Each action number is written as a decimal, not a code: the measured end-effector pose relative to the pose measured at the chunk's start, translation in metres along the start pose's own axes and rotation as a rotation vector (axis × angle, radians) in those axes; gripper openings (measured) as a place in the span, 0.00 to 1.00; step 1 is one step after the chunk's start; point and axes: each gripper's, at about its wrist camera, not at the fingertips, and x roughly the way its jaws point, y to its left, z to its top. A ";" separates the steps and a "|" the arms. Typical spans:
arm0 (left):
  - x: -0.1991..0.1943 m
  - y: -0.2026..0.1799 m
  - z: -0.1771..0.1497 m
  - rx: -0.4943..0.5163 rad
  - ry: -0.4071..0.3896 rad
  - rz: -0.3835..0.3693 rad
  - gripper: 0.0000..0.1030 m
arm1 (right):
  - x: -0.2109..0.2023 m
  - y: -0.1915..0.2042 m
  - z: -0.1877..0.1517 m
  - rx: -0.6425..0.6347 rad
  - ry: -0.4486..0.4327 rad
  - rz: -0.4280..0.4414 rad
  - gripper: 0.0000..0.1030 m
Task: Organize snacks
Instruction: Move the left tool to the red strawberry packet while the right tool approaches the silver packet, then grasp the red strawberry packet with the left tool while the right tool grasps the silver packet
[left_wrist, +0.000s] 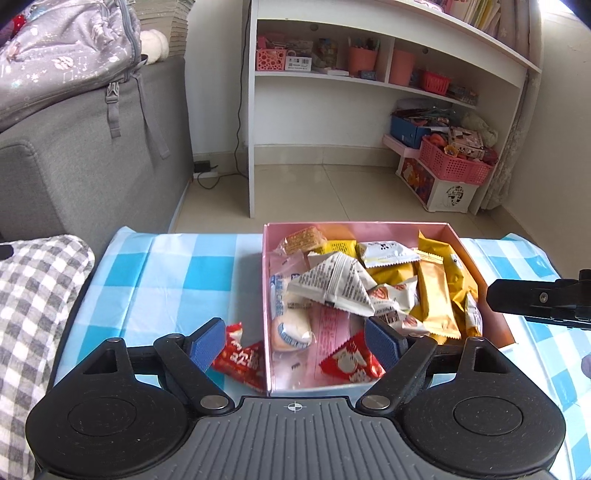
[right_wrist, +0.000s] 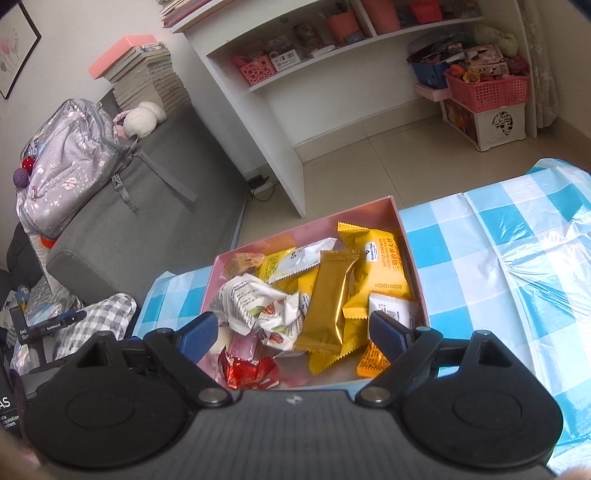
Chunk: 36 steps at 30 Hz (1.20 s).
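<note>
A pink open box (left_wrist: 265, 295) stands on the blue-checked tablecloth (left_wrist: 166, 280), filled with several wrapped snacks. Among them are a white printed packet (left_wrist: 332, 288), yellow packets (left_wrist: 436, 299) and a red packet (left_wrist: 351, 363). Another red packet (left_wrist: 240, 356) lies on the cloth just left of the box, by my left finger. My left gripper (left_wrist: 295, 341) is open over the box's near left corner, holding nothing. My right gripper (right_wrist: 293, 332) is open above the near end of the box (right_wrist: 410, 258), over a gold bar (right_wrist: 328, 306) and a red foil packet (right_wrist: 245, 369), with nothing gripped.
A grey sofa (left_wrist: 92, 155) with a backpack (left_wrist: 66, 48) stands to the left. A checked cloth (left_wrist: 33, 295) lies by the table's left edge. Beyond the table are a white shelf unit (left_wrist: 332, 92) and a pink basket (left_wrist: 454, 162). A black gripper part (left_wrist: 535, 299) reaches in from the right.
</note>
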 end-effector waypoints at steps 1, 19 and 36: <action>-0.004 0.001 -0.004 -0.003 0.001 -0.002 0.84 | -0.003 0.003 -0.003 -0.011 0.001 -0.004 0.88; -0.027 0.057 -0.062 -0.084 -0.013 0.109 0.93 | -0.013 0.029 -0.060 -0.198 0.006 -0.066 0.96; 0.030 0.088 -0.035 -0.474 0.036 0.088 0.77 | 0.035 0.052 -0.084 -0.355 0.119 -0.040 0.86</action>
